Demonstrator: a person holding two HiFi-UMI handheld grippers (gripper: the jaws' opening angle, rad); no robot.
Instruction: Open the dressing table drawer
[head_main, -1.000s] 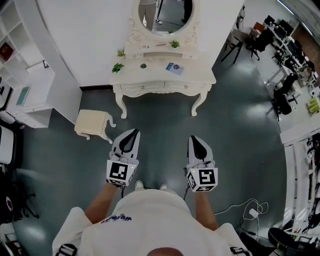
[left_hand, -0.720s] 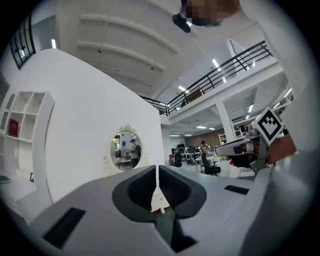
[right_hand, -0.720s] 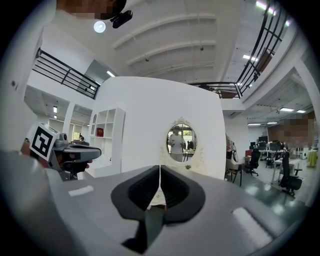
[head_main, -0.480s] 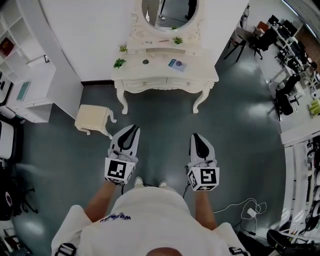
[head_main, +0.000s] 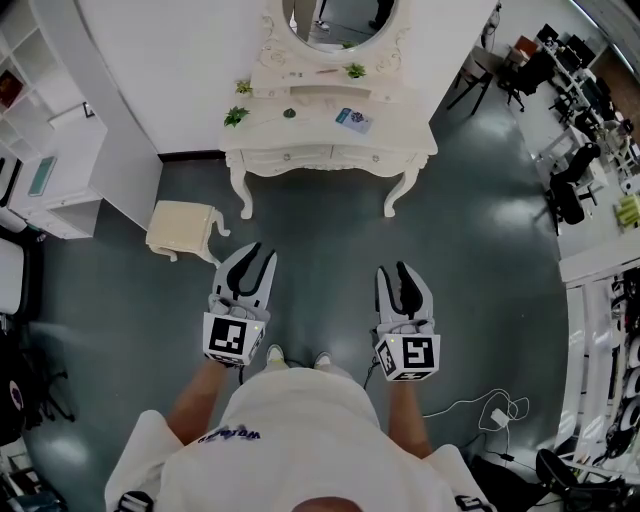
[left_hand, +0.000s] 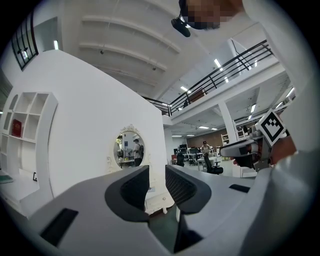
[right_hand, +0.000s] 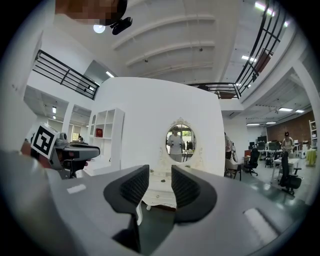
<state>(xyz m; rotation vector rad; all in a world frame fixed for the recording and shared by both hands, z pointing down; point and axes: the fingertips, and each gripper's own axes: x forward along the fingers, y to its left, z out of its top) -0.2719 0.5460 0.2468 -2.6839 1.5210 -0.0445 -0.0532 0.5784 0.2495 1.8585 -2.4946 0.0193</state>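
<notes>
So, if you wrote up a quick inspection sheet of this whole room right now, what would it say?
Surface: dark grey floor; white dressing table against the wall.
Job's things: drawer fronts look closed; the table stands well ahead of both grippers.
Clutter: small plants and a blue card on the tabletop; stool to the table's left.
Grippers: left gripper and right gripper are held level. Their jaws have just been opening and are slightly apart, with nothing between them.
Cables: white cable on the floor to the person's right.
Surroundings: oval mirror, white shelves, office desks and chairs.
</notes>
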